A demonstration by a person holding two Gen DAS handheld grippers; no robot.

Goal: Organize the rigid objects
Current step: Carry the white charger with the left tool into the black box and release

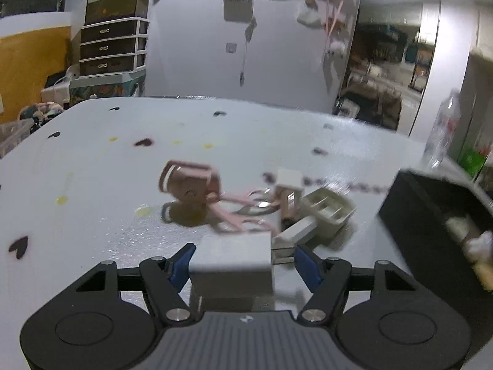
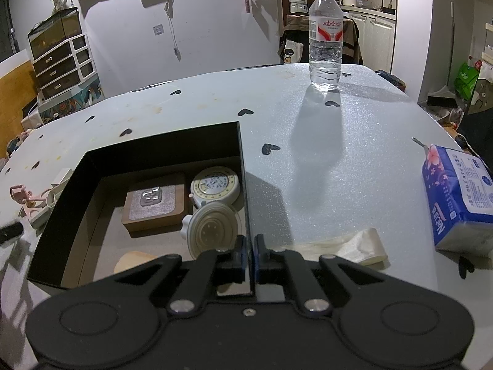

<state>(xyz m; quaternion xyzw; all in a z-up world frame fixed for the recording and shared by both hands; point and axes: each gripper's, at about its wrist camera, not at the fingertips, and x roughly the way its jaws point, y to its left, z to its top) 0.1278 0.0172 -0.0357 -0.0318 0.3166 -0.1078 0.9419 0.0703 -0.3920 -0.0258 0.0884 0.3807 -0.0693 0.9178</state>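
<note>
**White tabletop, black box, two tools at work**

On the heart-dotted tabletop (image 2: pixel 308 160), the left tool (image 1: pixel 242 265) stands half wide around a grey block (image 1: pixel 232 257); its left pad touches the block, while the right seems just off it. Beyond lie a pink gadget (image 1: pixel 191 183) and white plugs (image 1: pixel 326 208). The right tool (image 2: pixel 250 254) is pinched tight on the black box's wall (image 2: pixel 245 185); inside sit round cases (image 2: pixel 215 185). A water bottle (image 2: pixel 325 37) stands far behind.

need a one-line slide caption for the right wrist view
Right gripper shut on the black box wall, steadying it beside a water bottle and tissue pack.
</note>
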